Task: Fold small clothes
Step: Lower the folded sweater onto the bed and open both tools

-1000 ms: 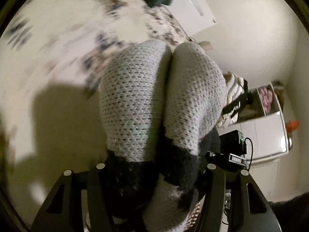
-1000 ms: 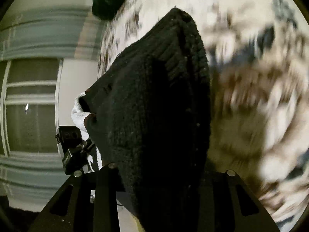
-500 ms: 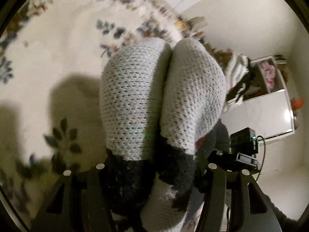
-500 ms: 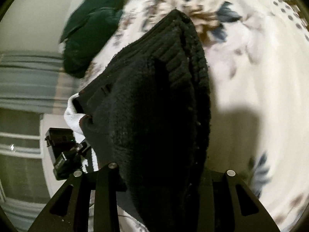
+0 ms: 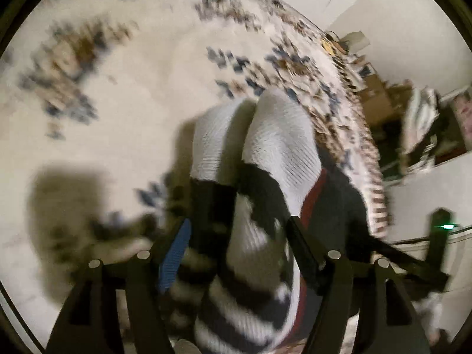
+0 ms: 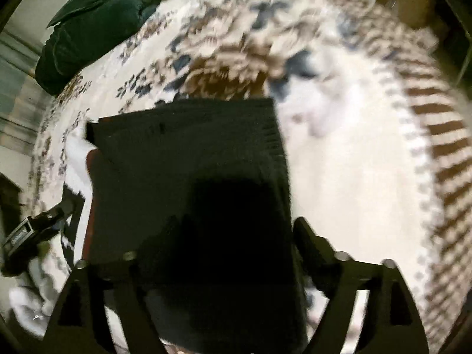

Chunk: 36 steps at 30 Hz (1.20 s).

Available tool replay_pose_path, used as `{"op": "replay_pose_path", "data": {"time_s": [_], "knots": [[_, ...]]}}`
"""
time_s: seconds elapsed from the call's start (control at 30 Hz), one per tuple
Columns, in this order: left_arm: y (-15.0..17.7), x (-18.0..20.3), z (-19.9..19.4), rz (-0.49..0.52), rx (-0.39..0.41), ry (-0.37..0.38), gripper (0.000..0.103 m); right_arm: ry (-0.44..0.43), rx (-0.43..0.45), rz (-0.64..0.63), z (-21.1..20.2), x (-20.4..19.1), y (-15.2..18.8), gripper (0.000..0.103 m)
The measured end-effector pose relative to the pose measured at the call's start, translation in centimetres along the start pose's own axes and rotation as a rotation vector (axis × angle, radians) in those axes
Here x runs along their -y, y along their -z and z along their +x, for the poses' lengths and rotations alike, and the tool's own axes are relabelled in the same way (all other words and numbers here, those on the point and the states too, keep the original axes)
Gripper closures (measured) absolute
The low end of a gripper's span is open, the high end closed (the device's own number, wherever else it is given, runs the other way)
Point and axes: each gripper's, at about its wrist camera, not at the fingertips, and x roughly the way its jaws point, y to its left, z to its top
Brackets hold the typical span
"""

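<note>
Knitted garment laid out on a patterned rug, both grippers spread wide over it

The left gripper (image 5: 236, 230) stands wide open, gripping nothing; the garment (image 5: 274, 153) fills the lower middle of its frame, white and black knit with a red stripe; the right gripper (image 6: 212, 236) is likewise spread, the black end of the garment lying between its fingers, apparently loose, on the rug (image 6: 348, 177); it looks soft, light and floppy, likely to sag and stretch; best pinched at an edge or corner, through both layers.

Grey-and-black knit garment (image 5: 274, 159) (red trim) lies bunched on the floral rug (image 5: 118, 88).
</note>
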Motion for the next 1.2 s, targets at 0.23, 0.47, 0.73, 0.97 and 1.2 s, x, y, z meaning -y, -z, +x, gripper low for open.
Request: {"op": "replay_pose_path", "data": {"time_s": [0.23,0.47,0.73,0.97,1.2], "knots": [[4.2,4.8,-7.0,0.145,0.124,-0.318,0.012,0.146,0.140,0.011,-8.9,-1.4,5.7,0.000],[7.8,10.5,-12.5,0.181,0.206,-0.395,0.011,0.258,0.264,-0.090,-18.8,-4.3,12.6,0.000],[12.5,15.8,-20.4,0.203,0.288,-0.415,0.011,0.256,0.363,-0.118,-29.7,-5.7,17.4,0.000],[17.7,20.0,-27.5,0.198,0.319,-0.417,0.011,0.226,0.421,-0.131,-39.5,-6.5,22.9,0.000],[23.3,23.6,-34.8,0.199,0.371,-0.428,0.011,0.198,0.510,-0.184,-50.6,-7.7,29.7,0.000]]}}
